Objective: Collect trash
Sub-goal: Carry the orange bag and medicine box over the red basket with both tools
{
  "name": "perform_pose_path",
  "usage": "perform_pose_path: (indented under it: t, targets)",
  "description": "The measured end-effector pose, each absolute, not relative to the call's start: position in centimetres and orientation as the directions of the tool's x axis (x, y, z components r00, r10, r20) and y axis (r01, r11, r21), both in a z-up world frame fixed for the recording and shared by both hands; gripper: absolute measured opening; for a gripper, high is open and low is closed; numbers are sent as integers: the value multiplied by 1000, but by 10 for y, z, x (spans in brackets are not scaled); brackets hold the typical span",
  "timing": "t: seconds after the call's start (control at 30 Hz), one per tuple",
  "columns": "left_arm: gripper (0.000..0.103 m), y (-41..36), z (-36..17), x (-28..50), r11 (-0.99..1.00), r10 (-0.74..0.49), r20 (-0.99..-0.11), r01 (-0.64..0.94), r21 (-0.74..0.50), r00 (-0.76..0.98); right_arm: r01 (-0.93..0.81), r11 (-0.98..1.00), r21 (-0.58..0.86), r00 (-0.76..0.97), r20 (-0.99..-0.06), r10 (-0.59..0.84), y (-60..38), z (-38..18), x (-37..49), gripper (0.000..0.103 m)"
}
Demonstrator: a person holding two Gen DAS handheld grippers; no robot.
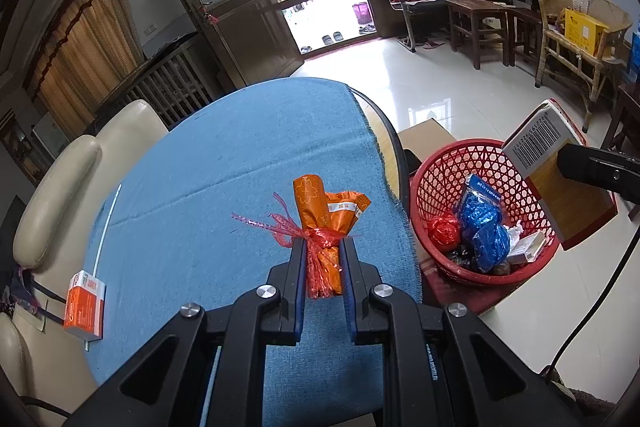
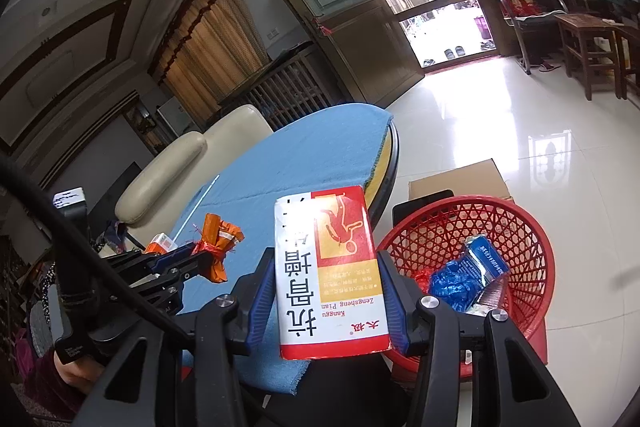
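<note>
Over the blue cloth (image 1: 208, 163), left gripper (image 1: 323, 247) clamps orange wrapper (image 1: 326, 211) — barcode (image 1: 538, 133) left-view only.

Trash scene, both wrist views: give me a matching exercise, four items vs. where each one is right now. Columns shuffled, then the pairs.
Items
1. orange wrapper bundle
2. red and white medicine box
3. blue crumpled packets
4. small orange box

Places
A. inside the red basket
B. clamped in the right gripper
C. lying on the blue tablecloth, near its left edge
D. clamped in the left gripper

Pairs: 1-D, 2-B, 3-A, 4-C
</note>
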State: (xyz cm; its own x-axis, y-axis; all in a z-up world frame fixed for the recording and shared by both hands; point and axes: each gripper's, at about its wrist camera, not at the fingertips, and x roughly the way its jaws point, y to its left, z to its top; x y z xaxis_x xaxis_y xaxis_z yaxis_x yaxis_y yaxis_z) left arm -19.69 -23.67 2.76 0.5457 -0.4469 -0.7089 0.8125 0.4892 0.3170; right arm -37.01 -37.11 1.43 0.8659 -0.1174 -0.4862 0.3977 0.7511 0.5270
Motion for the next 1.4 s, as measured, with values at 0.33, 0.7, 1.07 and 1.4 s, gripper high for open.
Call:
perform_pose_path:
  t: [0.33,0.7,1.07,1.4]
  targets:
    - [17,-249,30,-208,455,-454,-710,826,334,538,417,731,540,865,-483,-137,-374,16,-387,51]
    - [17,-265,27,-225,411,-464,-712,840,354,527,441,707,553,862,-482,-160,-375,17,-402,51]
    - [17,-275,26,-236,378,-474,-713,851,364,516,459,684,567,859,-480,-179,-379,17,-415,51]
    - [17,-286,24,-246,347,-486,-711,859,377,508,472,669,575,858,-475,-197,-378,18,-425,51]
